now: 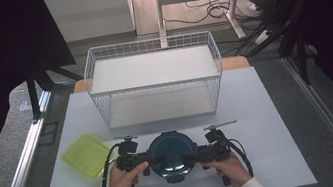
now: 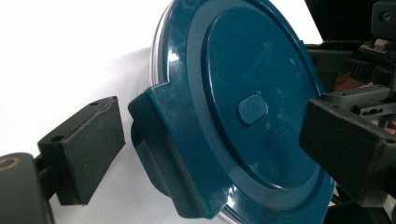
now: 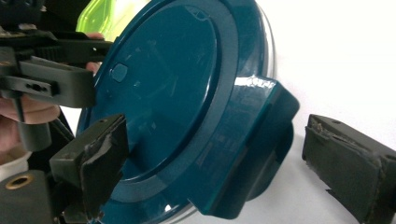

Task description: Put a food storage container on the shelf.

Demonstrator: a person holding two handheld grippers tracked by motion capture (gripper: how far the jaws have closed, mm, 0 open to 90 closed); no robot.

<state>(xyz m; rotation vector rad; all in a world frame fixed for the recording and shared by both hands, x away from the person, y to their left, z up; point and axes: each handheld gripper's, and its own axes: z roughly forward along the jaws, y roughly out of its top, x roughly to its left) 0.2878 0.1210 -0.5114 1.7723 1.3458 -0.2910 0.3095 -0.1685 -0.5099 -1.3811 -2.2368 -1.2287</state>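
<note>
A white table [image 1: 270, 122] stood in a dim room, with dark curtains at both sides and cables trailing over the floor behind it. At the table's far side sat a white wire basket [image 1: 154, 77]. Only the high view took in this layout, along with a yellow-green lid [image 1: 84, 155] lying at the table's left, just beside the left gripper [image 1: 143, 160].

Near the front edge of the table sat a round container closed with a dark teal lid [image 1: 171, 153], between the two grippers. A person's left hand [image 1: 123, 181] and right hand [image 1: 231, 167] came in from below, each holding a gripper level and pointed inward at the container.

The left gripper view showed what the high view could not: a latch tab [image 2: 163, 154] on the lid's rim stood between that gripper's two jaws. The jaws were wide apart, one clear of the tab over the white table, the other over the lid's top; neither pad pressed on anything. It also showed a small oval bump [image 2: 252, 108] at the lid's middle.

The right gripper [image 1: 199, 156] was likewise spread wide. Its own view showed the opposite latch tab [image 3: 254, 140] between its jaws, one jaw over the lid's face and the other apart over the table. Whether the near pad touched the lid could not be told. That view caught the yellow-green lid beyond the teal one.
</note>
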